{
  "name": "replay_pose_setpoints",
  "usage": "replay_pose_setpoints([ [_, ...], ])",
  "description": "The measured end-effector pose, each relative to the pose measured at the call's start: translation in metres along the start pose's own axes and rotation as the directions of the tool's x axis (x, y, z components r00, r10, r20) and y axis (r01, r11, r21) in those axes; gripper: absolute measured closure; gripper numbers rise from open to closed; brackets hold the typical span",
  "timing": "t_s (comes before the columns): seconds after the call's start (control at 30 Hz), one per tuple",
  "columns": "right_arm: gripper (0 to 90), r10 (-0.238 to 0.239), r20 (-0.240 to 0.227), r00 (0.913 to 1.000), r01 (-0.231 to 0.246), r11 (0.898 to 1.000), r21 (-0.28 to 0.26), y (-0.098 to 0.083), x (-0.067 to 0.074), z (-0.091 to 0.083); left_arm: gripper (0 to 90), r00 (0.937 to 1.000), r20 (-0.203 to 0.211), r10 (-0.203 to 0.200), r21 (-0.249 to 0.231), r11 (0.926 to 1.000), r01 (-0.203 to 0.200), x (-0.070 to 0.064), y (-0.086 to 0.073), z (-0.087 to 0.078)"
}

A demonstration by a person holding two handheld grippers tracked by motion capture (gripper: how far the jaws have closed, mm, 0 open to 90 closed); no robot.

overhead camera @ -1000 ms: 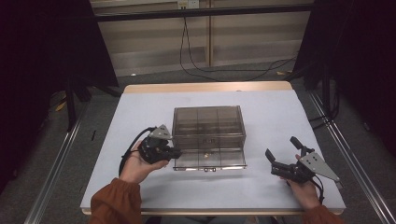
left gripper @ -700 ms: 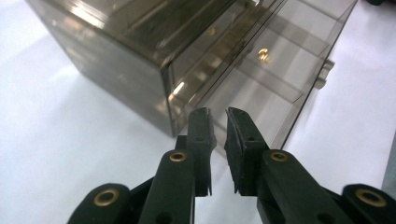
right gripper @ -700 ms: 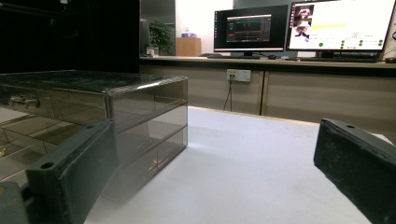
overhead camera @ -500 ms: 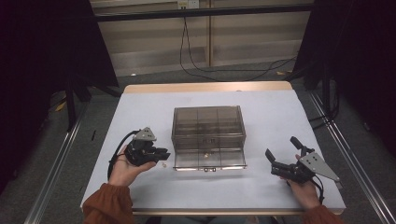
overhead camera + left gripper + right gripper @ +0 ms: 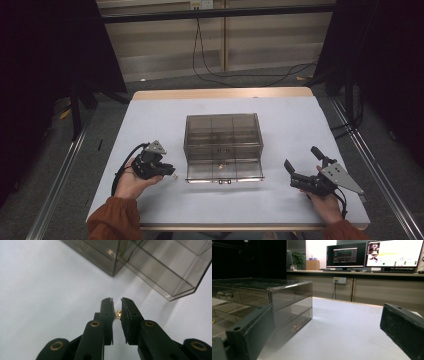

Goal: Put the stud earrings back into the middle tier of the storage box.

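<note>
Left gripper jaws nearly together, just been closing on a small gold piece (low over the table, beside the smoky drawer box). Right gripper jaws wide apart, holding nothing.

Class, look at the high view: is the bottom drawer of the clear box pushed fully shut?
No. The bottom drawer juts out from the clear box towards the person, and its front edge stands well forward of the box's face.
</note>
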State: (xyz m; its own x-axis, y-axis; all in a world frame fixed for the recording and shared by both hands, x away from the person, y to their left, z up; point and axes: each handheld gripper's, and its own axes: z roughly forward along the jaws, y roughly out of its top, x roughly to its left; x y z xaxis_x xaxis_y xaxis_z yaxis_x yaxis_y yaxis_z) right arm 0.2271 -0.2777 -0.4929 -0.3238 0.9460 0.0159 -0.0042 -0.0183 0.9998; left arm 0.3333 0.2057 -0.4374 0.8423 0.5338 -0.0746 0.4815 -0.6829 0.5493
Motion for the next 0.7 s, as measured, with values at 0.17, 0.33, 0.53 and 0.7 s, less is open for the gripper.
replay_pose_setpoints([
  [0.17, 0.0, -0.002, -0.003, 1.0, 0.002, 1.0, -0.001, 0.0, 0.0, 0.0, 80.0, 0.9999, -0.004, 0.013, 0.055, 0.9984, -0.012, -0.001, 0.001, 0.009],
  [0.33, 0.0, -0.001, -0.002, 1.0, 0.001, 1.0, -0.001, 0.0, 0.0, 0.0, 79.5, 0.9998, -0.001, 0.021, 0.074, 0.997, -0.021, -0.001, 0.006, 0.012],
  [0.53, 0.0, -0.002, -0.003, 1.0, 0.002, 1.0, -0.001, 0.0, 0.0, 0.0, 79.2, 0.9995, 0.009, 0.029, 0.094, 0.9952, -0.03, -0.002, 0.007, 0.016],
  [0.7, 0.0, -0.002, -0.001, 1.0, 0.002, 1.0, 0.0, 0.0, 0.0, 0.0, 78.9, 0.9994, 0.016, 0.03, 0.109, 0.9936, -0.032, -0.001, 0.007, 0.02],
])
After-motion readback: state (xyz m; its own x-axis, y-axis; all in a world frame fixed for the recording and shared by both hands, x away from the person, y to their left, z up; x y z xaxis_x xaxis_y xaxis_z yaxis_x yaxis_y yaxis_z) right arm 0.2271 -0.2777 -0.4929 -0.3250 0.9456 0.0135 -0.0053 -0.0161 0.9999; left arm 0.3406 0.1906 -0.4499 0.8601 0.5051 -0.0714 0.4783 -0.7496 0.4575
